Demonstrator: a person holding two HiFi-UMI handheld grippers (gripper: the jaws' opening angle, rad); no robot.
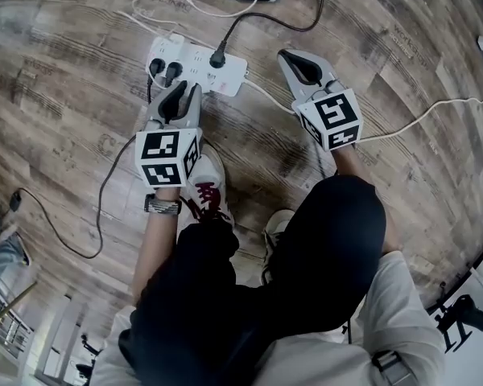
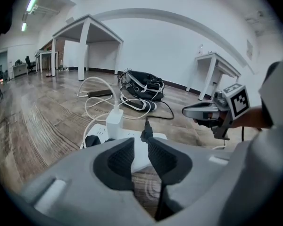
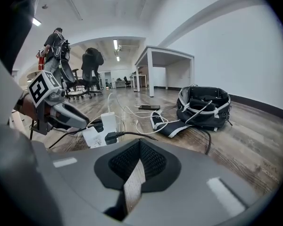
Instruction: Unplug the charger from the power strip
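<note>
Wood floor [image 1: 80, 95] | head view: strip [image 1: 195, 69] just ahead of left gripper [image 1: 179, 91], black plugs [image 1: 165, 71] in it | left gripper view shows best: white charger [image 2: 114, 121] upright, plugged in strip; jaws slightly apart, gripping nothing | right gripper [image 3: 139, 147] clenched, empty, right of strip | right gripper view only: person [image 3: 54, 41] by chairs [image 3: 92, 62], far back

Grey hand-held grippers [image 1: 185, 87] [image 1: 288, 55], perhaps black trousers [image 1: 330, 248].
</note>
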